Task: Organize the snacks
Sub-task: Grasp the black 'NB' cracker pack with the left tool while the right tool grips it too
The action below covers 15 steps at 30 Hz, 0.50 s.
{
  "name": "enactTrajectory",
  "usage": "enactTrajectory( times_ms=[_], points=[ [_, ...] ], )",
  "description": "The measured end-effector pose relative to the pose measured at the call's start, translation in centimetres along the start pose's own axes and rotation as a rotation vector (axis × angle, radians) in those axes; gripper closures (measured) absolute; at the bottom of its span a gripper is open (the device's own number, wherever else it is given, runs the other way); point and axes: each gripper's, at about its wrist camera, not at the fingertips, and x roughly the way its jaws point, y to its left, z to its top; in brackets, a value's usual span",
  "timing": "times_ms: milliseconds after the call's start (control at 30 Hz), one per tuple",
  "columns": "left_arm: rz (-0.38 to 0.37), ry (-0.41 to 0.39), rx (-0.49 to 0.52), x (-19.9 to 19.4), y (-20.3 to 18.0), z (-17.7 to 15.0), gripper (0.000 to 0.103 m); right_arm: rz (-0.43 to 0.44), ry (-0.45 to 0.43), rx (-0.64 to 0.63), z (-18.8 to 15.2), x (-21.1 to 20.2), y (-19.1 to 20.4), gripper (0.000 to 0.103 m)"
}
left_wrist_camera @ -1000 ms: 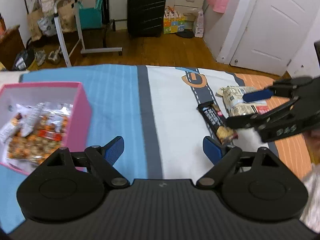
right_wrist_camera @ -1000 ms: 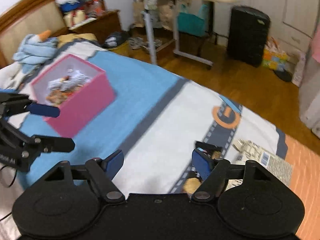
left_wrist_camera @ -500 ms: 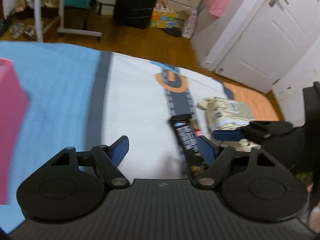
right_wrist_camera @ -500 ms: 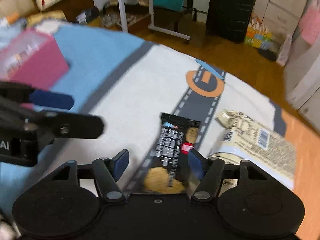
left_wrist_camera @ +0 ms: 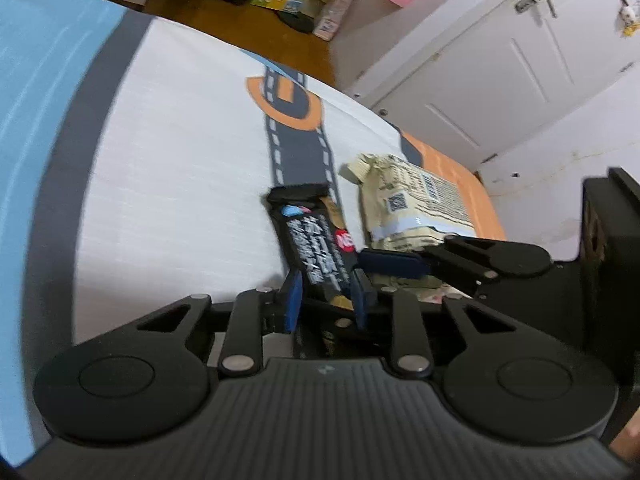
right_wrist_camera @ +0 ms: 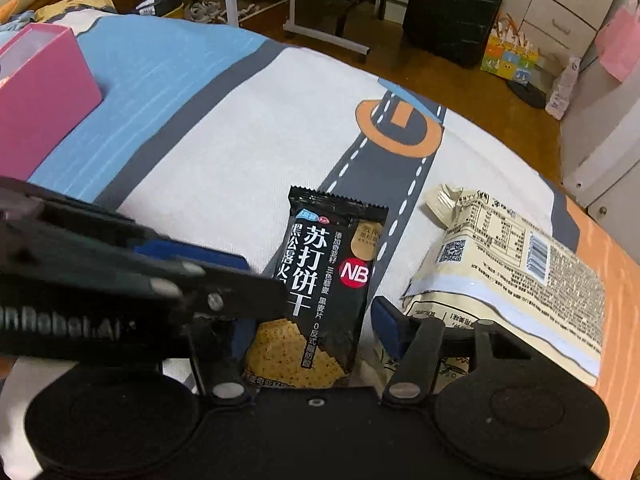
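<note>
A black soda-cracker packet point(left_wrist_camera: 316, 248) point(right_wrist_camera: 328, 280) lies on the bed's white sheet. My left gripper point(left_wrist_camera: 326, 300) has closed its blue pads on the packet's near end. In the right wrist view the left gripper point(right_wrist_camera: 256, 276) reaches in from the left against the packet. My right gripper point(right_wrist_camera: 308, 328) straddles the same packet, its jaws apart on both sides. A cream snack bag point(left_wrist_camera: 412, 208) point(right_wrist_camera: 512, 264) lies just right of the packet. The pink box point(right_wrist_camera: 36, 92) stands at the far left.
The bedsheet point(right_wrist_camera: 248, 128) carries a grey road print with an orange loop point(right_wrist_camera: 400, 128). Beyond the bed's edge are wooden floor, a black suitcase point(right_wrist_camera: 452, 8), a rolling table's legs point(right_wrist_camera: 296, 8) and a white door point(left_wrist_camera: 500, 76).
My left gripper swung right, away from the pink box, came down over the black packet and closed on it. My right gripper moved in over the same packet and stayed open.
</note>
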Motion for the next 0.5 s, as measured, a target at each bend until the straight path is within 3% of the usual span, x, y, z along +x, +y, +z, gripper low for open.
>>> enactTrajectory(
  times_ms=[200, 267, 500],
  points=[
    [0.040, -0.009, -0.041, 1.0, 0.5, -0.3, 0.080, 0.021, 0.001, 0.018, -0.3, 0.5, -0.6, 0.035],
    [0.020, -0.014, -0.062, 1.2, 0.9, -0.3, 0.080, 0.050, -0.003, 0.022, -0.4, 0.4, -0.7, 0.044],
    [-0.030, -0.005, -0.048, 0.8, 0.7, 0.0, 0.080, 0.076, -0.016, 0.026, -0.4, 0.1, -0.7, 0.045]
  ],
)
